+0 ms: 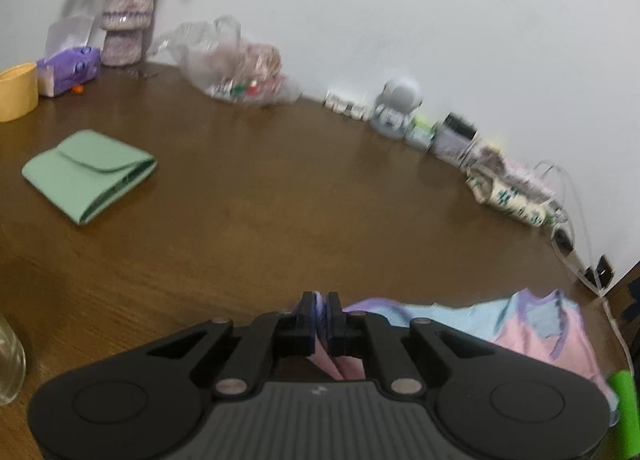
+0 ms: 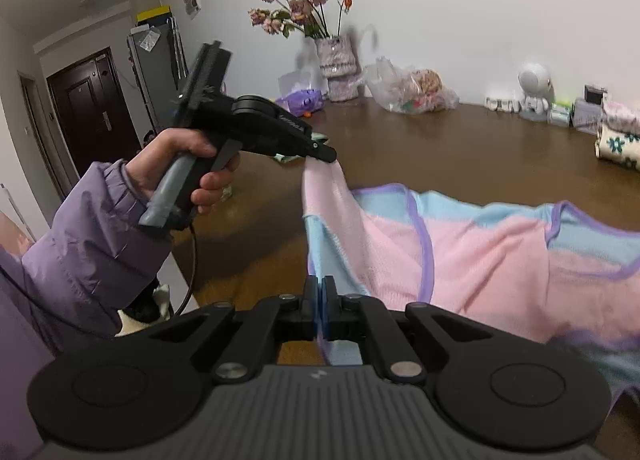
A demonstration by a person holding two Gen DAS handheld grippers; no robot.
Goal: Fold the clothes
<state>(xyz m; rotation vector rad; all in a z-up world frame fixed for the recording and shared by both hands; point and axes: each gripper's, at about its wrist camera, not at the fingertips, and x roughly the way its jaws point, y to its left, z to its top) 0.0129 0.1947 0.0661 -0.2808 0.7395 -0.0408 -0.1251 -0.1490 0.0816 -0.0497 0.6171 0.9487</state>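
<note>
Both tongs are closed on the garment (image 2: 480,252), a pink and blue piece with purple trim. The left tongs (image 1: 320,310) pinch a pink corner, the right tongs (image 2: 319,292) a blue edge. The garment's near left side is lifted; the rest lies on the counter (image 1: 260,199). A green folded cloth (image 1: 88,175) lies far left.

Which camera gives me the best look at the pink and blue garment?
The right wrist view: the pink and blue garment spreads across the table, pinched by the left gripper and right gripper. The left wrist view shows only a blurred strip of it beside the gripper.
</note>
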